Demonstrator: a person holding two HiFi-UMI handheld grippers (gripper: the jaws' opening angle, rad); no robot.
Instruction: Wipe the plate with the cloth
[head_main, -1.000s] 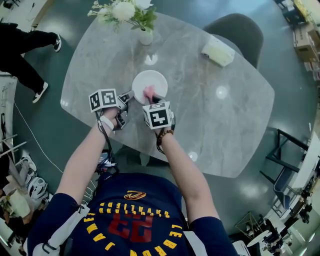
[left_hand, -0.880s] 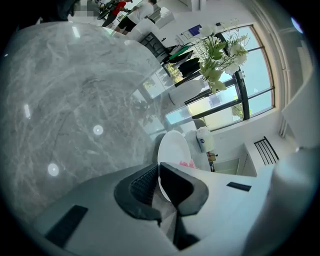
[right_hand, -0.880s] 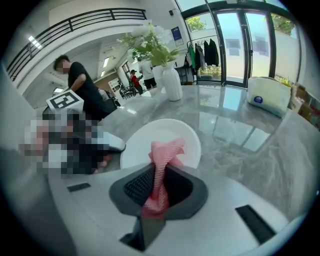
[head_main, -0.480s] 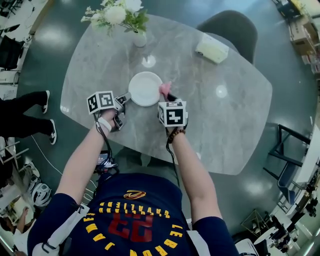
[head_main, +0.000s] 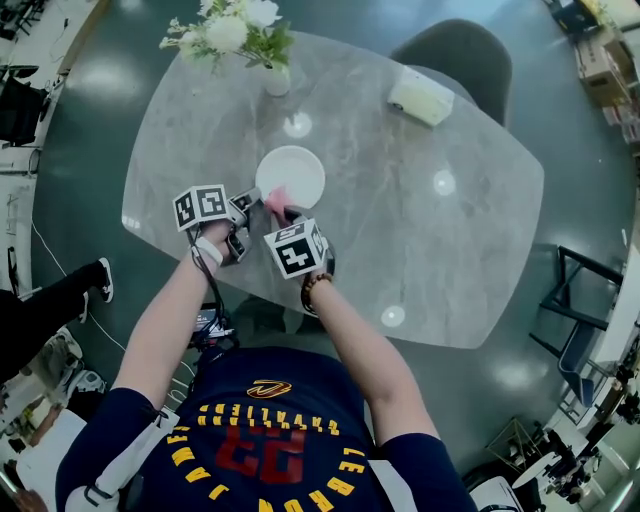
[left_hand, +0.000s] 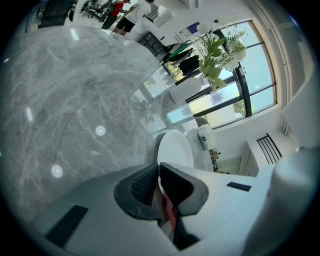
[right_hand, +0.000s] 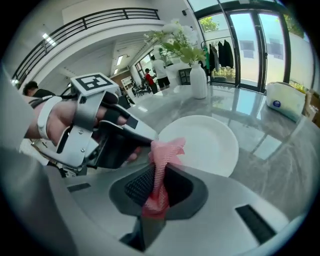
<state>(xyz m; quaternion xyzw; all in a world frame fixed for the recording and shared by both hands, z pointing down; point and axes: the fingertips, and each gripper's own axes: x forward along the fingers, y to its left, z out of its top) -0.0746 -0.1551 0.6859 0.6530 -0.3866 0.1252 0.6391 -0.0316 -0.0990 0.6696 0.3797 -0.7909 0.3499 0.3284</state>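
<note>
The left gripper has kept its place, clenched on the near-left rim of the plate. The right gripper, which half a second ago stood off the plate's right edge, has swung left. It now sits at the plate's near-left rim, close beside the left one.

The plate lies well in from the near edge of the table. A vase of flowers stands beyond it on the left, a white pack far off to the right, and bare marble stretches to the right of the plate.

In the left gripper view the plate's thin rim runs in between the closed jaws. The right gripper grasps the pink cloth, whose free end hangs over the plate's near-left edge, next to the left gripper's tips.
</note>
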